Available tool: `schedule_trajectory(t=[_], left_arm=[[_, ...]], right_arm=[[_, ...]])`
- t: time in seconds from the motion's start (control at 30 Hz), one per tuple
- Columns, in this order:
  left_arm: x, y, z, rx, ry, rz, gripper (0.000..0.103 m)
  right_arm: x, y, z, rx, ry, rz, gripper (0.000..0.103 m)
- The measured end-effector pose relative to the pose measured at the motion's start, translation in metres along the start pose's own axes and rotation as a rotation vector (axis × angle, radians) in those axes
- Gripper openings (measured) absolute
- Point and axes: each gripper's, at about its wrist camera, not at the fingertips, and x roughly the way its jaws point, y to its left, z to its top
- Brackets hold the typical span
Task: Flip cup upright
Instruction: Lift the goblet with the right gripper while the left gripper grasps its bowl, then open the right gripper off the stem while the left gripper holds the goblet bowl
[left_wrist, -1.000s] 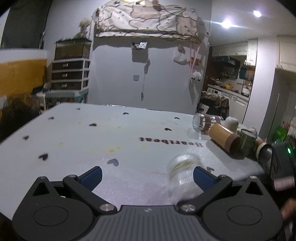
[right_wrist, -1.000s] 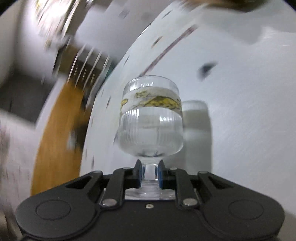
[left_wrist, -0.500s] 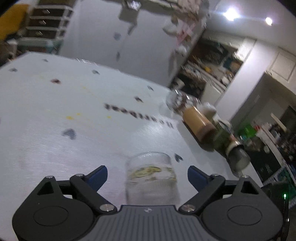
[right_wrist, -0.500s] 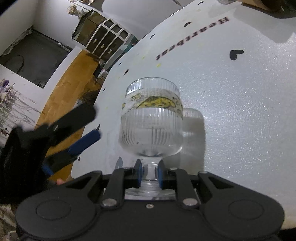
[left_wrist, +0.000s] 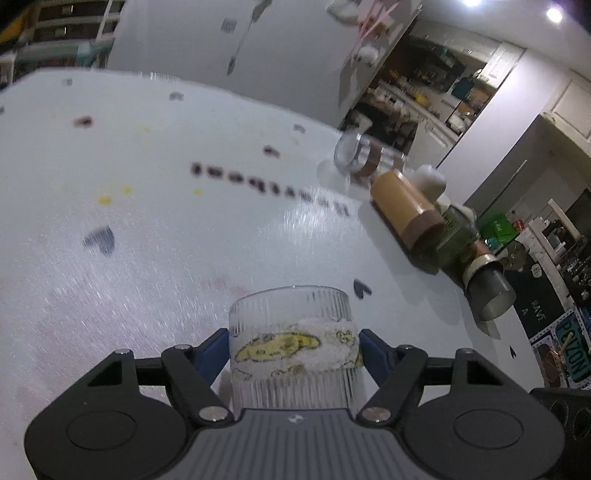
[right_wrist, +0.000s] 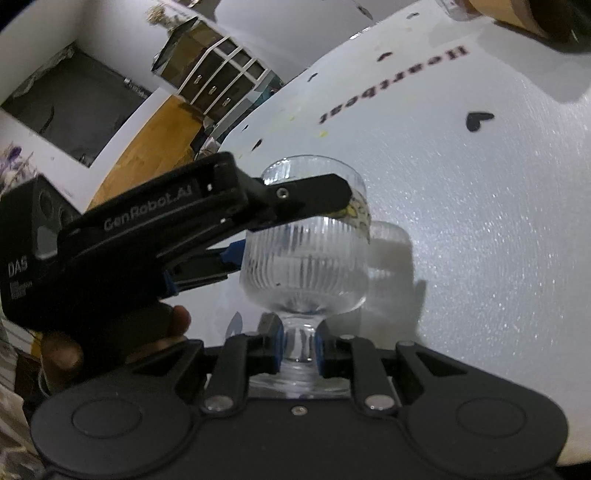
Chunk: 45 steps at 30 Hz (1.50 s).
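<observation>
**glasswatcher:** So, where's the cup (right_wrist: 306, 243) sitting at this point? Hard to read with the fisheye.

**umi_nerd:** It's a ribbed clear glass with a short stem and a pale band with yellow drawings round the bowl. Right gripper (right_wrist: 298, 345) has its blue pads clamped tight on the stem, just above the foot, so the bowl points away from that camera, over the white table (right_wrist: 480, 221). Can't tell if any part of it touches the tabletop.

**glasswatcher:** And the other one?

**umi_nerd:** Left gripper (left_wrist: 293, 350) is around the bowl at the band. In its own camera the blue fingers (left_wrist: 212, 352) sit just beside the glass on both sides, opened about as wide as the bowl. Whether they're actually pressing on it or a hair off, I can't tell. From the right wrist view you see it reaching in from the left, one black finger across the front of the bowl, the other behind it.

**glasswatcher:** Anything else on there?

**umi_nerd:** Black hearts and the word "Heartbeat" (right_wrist: 393, 85) printed on the cloth, some yellow specks. Along the far right edge, well apart from the cup, a row of stuff lying on its side: a clear jar (left_wrist: 360, 157), a tan bottle with a brown cap (left_wrist: 404, 210), a green bottle (left_wrist: 456, 236) and a dark grey tumbler (left_wrist: 489, 291).
</observation>
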Motion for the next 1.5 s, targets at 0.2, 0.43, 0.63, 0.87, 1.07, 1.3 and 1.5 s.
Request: schedule_trajectory(t=[0.2, 0.43, 0.63, 0.87, 1.07, 1.3, 1.5], left_arm=[[-0.043, -0.025, -0.007, 0.177, -0.157, 0.032, 0.074], [-0.062, -0.05, -0.039, 0.363, -0.248, 0.118, 0.074], [-0.068, -0.055, -0.056, 0.367, -0.288, 0.115, 0.074], [-0.067, -0.049, -0.053, 0.337, -0.32, 0.099, 0.073], [-0.062, -0.027, -0.026, 0.29, -0.337, 0.146, 0.073], [-0.061, 0.028, 0.029, 0.204, -0.41, 0.324, 0.073], [-0.07, 0.079, 0.073, 0.134, -0.471, 0.447, 0.073]], right_arm=[[0.001, 0.034, -0.01, -0.318, -0.112, -0.096, 0.018], [0.011, 0.048, -0.034, -0.581, -0.237, -0.219, 0.018], [0.013, 0.045, -0.05, -0.645, -0.305, -0.264, 0.018], [-0.003, 0.036, -0.056, -0.586, -0.375, -0.245, 0.069], [-0.015, 0.04, -0.051, -0.589, -0.406, -0.269, 0.076], [-0.032, 0.034, -0.037, -0.528, -0.466, -0.305, 0.078], [-0.039, 0.026, -0.027, -0.493, -0.488, -0.332, 0.078]])
